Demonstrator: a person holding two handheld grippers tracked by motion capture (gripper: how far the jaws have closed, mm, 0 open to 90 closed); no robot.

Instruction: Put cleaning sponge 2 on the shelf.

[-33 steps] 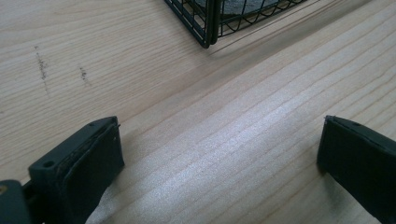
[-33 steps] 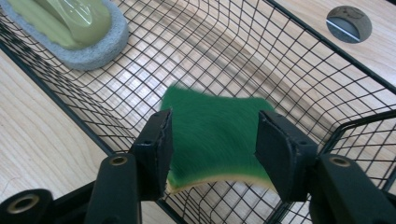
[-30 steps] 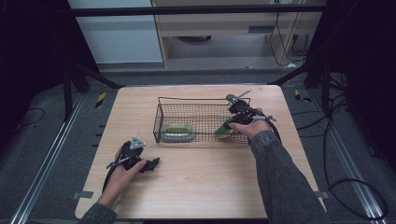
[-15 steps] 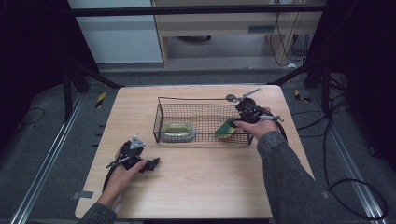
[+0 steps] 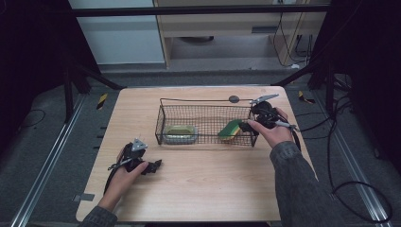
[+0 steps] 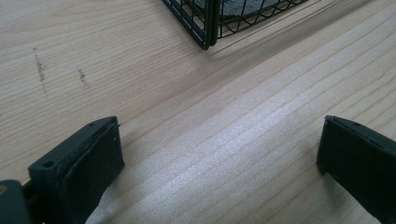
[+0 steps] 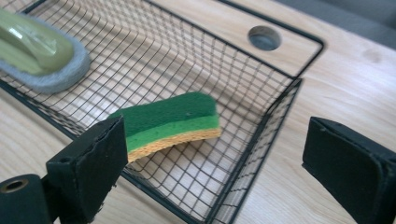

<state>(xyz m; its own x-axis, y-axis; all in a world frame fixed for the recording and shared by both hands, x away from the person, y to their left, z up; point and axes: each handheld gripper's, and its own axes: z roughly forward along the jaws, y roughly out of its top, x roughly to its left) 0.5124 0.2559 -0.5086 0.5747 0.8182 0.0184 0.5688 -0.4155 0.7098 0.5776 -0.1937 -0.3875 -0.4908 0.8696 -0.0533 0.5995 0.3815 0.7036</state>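
Sponge in the basket, right gripper open beside it

Tabletop (image 5: 203, 189) of pale wood carries everything, and a black wire basket (image 5: 208, 101) stands on it toward the far edge, nearer the right side than the left. Judging from how things lie, the placing work looks done or nearly so: both items sit inside the basket and neither gripper holds anything.

At the basket's right end, close to the near right corner, the green-and-yellow sponge (image 7: 170, 122) lies on the mesh floor, green face up, slightly tilted. At the left end lies a scrubbing pad with a green handle (image 5: 180, 133) (grey felt rim under a glossy olive grip, as the right gripper view shows it), well apart from the sponge.

The right gripper (image 5: 249, 126) sits at the basket's right wall, just beside the sponge; its jaws stand wide apart and nothing is between them. What seems left for this hand is to draw clear of the wire rim.

The left gripper (image 5: 152, 166) rests on the tabletop near the front left, jaws likewise spread with bare wood between them, the basket's near left corner just ahead.
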